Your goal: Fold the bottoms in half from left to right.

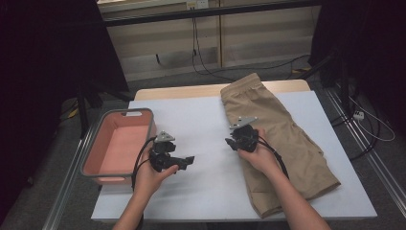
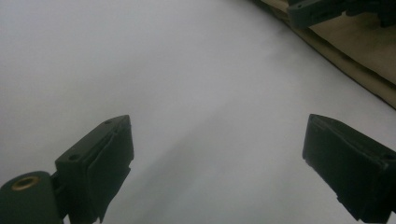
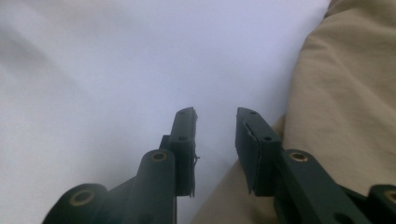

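Shorts (image 1: 282, 139): I see them lying lengthwise down the table's right half, waistband far
Right gripper (image 1: 233, 142): at their left edge, jaws narrowed, pinching nothing
Left gripper (image 1: 186, 162): spread, well left

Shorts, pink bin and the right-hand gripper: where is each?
shorts (image 1: 297, 143), high view, middle of the cloth
pink bin (image 1: 143, 113), high view, far grey rim
right gripper (image 3: 215, 135), right gripper view, between its fingertips
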